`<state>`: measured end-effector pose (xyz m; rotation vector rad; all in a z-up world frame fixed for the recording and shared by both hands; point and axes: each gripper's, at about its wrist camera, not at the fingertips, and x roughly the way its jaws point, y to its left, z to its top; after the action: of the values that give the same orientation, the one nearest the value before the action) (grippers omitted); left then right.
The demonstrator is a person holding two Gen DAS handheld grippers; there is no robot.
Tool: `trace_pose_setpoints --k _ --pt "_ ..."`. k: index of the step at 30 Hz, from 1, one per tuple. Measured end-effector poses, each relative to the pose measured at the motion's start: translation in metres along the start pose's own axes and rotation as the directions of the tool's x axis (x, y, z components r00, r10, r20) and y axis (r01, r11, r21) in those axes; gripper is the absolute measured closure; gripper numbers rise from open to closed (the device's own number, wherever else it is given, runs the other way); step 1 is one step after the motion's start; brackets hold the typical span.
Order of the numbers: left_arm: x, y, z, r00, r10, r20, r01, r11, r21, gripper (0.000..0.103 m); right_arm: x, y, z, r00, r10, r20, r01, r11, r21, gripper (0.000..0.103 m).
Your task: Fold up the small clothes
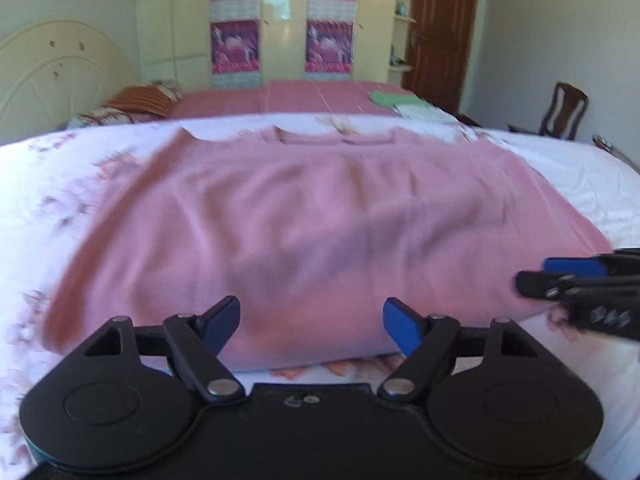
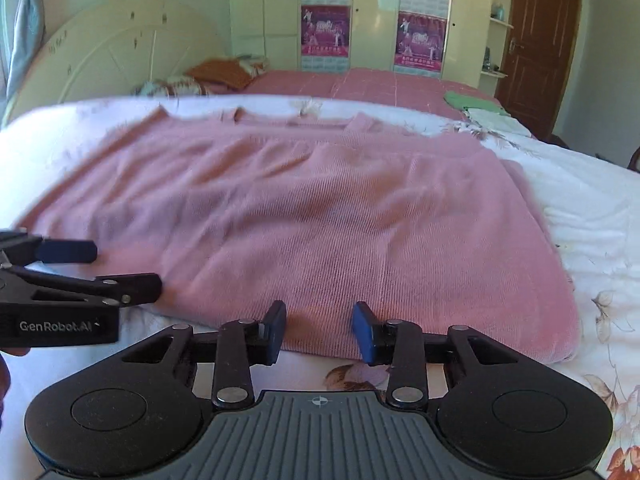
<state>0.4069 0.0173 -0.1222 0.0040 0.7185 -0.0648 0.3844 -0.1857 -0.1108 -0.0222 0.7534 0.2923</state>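
Observation:
A pink knit sweater (image 1: 312, 216) lies spread flat on the white floral sheet (image 1: 52, 184), neckline at the far side; it also shows in the right wrist view (image 2: 320, 208). My left gripper (image 1: 311, 326) is open, its blue pads just above the sweater's near hem, holding nothing. My right gripper (image 2: 320, 330) is open at the near hem too, empty. The right gripper shows in the left wrist view (image 1: 560, 276) at the sweater's right edge. The left gripper shows in the right wrist view (image 2: 116, 268) at the sweater's left near corner.
Behind lies a bed with a pink checked cover (image 2: 380, 84), a green folded garment (image 2: 470, 101) and a white one (image 2: 494, 120) at its right. A cream headboard (image 2: 120, 52), pillows (image 2: 224, 74), a wardrobe, a brown door (image 2: 536, 40) and a chair (image 1: 564, 110) stand beyond.

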Motion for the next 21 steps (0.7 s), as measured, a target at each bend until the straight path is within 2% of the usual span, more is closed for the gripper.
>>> trace_pose_setpoints --k 2,3,5,7,9,10,12,13,14,15,16,18,19,21 --pt "0.004 0.015 -0.004 0.999 0.030 -0.039 -0.031 0.999 -0.019 0.024 -0.007 -0.005 0.003 0.999 -0.007 0.038 0.006 1.000 0.016 0.066" --pt "0.010 0.023 -0.009 0.997 0.040 -0.069 -0.042 0.999 -0.023 0.022 -0.006 -0.006 0.003 0.999 -0.016 0.031 0.016 1.000 0.016 0.066" --pt "0.008 0.032 -0.012 0.999 0.012 -0.048 -0.013 1.000 -0.025 0.021 0.009 -0.011 -0.004 0.998 -0.044 -0.045 0.045 0.999 0.018 0.066" --pt "0.001 0.034 -0.006 0.999 0.022 -0.037 -0.023 1.000 -0.013 0.023 0.007 -0.011 -0.009 0.999 -0.040 -0.020 0.039 0.999 -0.008 0.066" --pt "-0.007 0.043 -0.004 0.998 0.060 0.006 -0.060 0.998 -0.017 0.025 -0.004 -0.016 -0.004 0.999 -0.044 0.008 0.044 0.999 -0.001 0.066" --pt "-0.007 0.051 -0.004 0.998 0.067 0.005 -0.066 0.997 -0.039 0.025 -0.012 -0.023 -0.003 0.997 -0.058 0.048 0.057 0.998 0.019 0.066" --pt "-0.003 0.067 -0.007 0.996 0.083 -0.026 -0.085 0.994 -0.074 0.025 -0.021 -0.044 -0.001 0.992 -0.100 0.075 0.095 0.993 0.072 0.066" --pt "0.002 0.073 -0.010 0.995 0.088 -0.053 -0.092 0.993 -0.075 0.024 -0.022 -0.057 -0.002 0.990 -0.124 0.070 0.116 0.988 0.104 0.066" --pt "0.002 0.075 -0.013 0.996 0.079 -0.039 -0.082 0.995 -0.059 0.022 -0.019 -0.068 -0.004 0.989 -0.143 0.046 0.137 0.983 0.125 0.066" --pt "0.001 0.074 -0.012 0.996 0.083 -0.043 -0.084 0.996 -0.042 0.022 -0.012 -0.080 -0.007 0.985 -0.172 -0.009 0.172 0.976 0.132 0.066" --pt "-0.001 0.073 -0.011 0.995 0.089 -0.050 -0.091 0.995 -0.034 0.023 -0.008 -0.088 -0.011 0.986 -0.163 -0.031 0.165 0.978 0.125 0.066" --pt "-0.007 0.071 -0.007 0.994 0.105 -0.040 -0.106 0.994 -0.033 0.025 -0.015 -0.092 -0.010 0.989 -0.145 -0.020 0.146 0.985 0.088 0.066" --pt "-0.009 0.071 -0.008 0.994 0.109 -0.031 -0.110 0.993 -0.036 0.025 -0.020 -0.091 -0.008 0.988 -0.156 -0.005 0.156 0.985 0.070 0.066" --pt "-0.004 0.072 -0.011 0.992 0.112 -0.062 -0.115 0.993 -0.040 0.024 -0.031 -0.093 -0.011 0.985 -0.168 0.040 0.165 0.984 0.072 0.066"
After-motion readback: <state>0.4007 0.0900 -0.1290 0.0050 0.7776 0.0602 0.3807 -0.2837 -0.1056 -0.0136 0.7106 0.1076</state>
